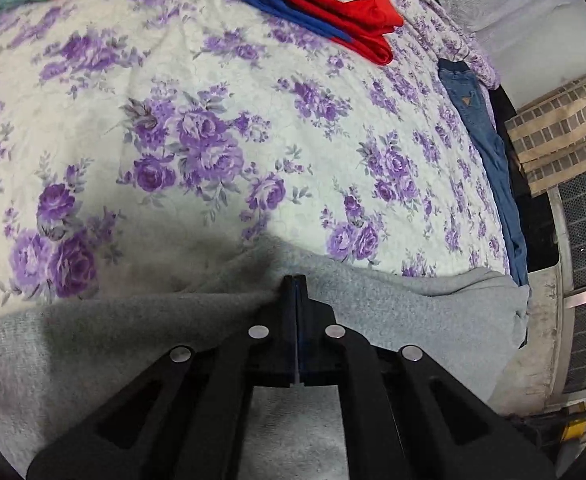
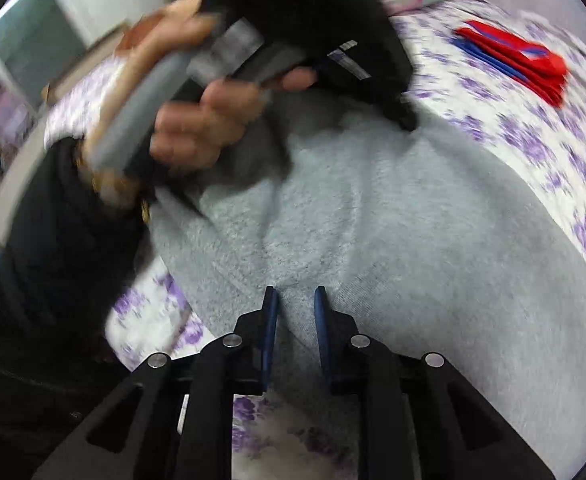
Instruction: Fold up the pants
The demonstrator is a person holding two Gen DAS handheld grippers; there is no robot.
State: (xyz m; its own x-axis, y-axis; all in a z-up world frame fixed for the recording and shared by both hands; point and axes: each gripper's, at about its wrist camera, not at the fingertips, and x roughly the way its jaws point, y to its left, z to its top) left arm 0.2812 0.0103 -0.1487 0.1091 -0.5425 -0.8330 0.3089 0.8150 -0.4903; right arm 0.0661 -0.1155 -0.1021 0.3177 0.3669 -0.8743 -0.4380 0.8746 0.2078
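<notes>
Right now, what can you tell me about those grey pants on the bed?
The grey pants look like soft, fleecy sweatpants, plain and heathered, lying spread and rumpled on the purple-flowered bedspread near the bed's edge. The left gripper has its fingers closed on a raised fold of the fabric, pulling it into a small ridge. The right gripper has its blue-lined fingers parted, with grey fabric between them; whether it grips is unclear. The waistband and leg ends cannot be made out.

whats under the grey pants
The grey pants lie on the purple floral bedspread, which shows around them. Whatever sits beneath the cloth itself is covered. The left claw pinches an edge.
</notes>
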